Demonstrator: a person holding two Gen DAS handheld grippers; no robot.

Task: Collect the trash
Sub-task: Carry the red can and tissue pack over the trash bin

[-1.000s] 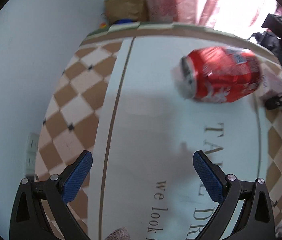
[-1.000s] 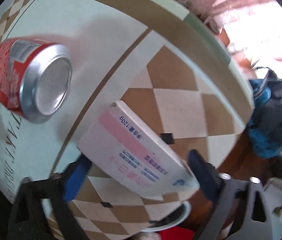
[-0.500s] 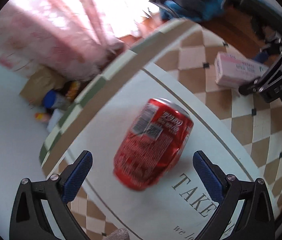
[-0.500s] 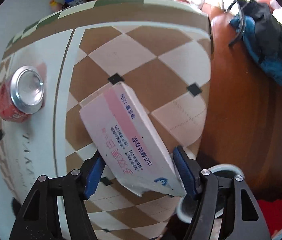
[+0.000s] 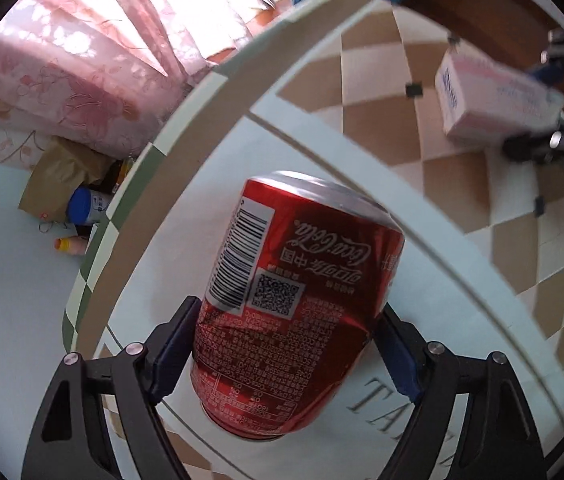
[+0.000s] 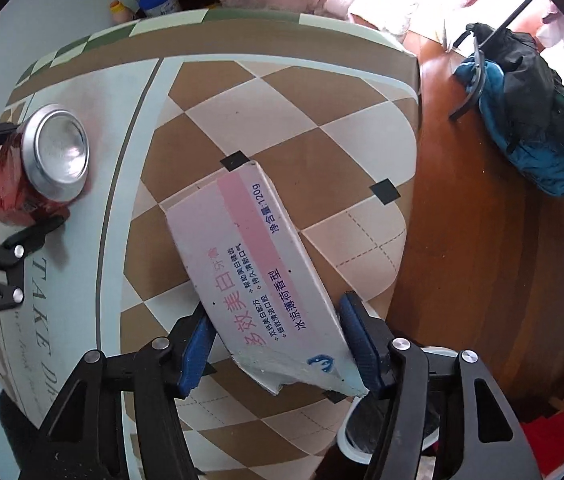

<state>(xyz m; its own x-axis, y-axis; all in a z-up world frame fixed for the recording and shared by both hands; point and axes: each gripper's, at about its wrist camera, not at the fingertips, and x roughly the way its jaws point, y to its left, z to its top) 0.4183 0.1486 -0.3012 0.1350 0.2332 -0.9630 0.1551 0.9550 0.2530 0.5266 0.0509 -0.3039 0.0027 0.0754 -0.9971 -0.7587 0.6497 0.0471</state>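
My left gripper (image 5: 284, 354) is shut on a dented red cola can (image 5: 294, 300), its blue pads pressing both sides; the can lies on its side on the table. The can also shows in the right wrist view (image 6: 38, 164), with the left gripper (image 6: 22, 184) around it. My right gripper (image 6: 278, 344) is shut on a white and pink toothpaste box (image 6: 258, 268) with a torn near end, held over the table's corner. The box also shows in the left wrist view (image 5: 494, 100).
The table has a checkered brown and cream cloth (image 6: 282, 120) with printed lettering. A white-rimmed bin (image 6: 362, 440) stands below the right gripper. A blue and black bag (image 6: 530, 120) lies on the wooden floor. Bottles (image 5: 86, 208) and a paper bag (image 5: 62, 172) sit beyond the table's far edge.
The left gripper has moved onto the can and shut on it. The right gripper keeps its hold on the box and has moved slightly.
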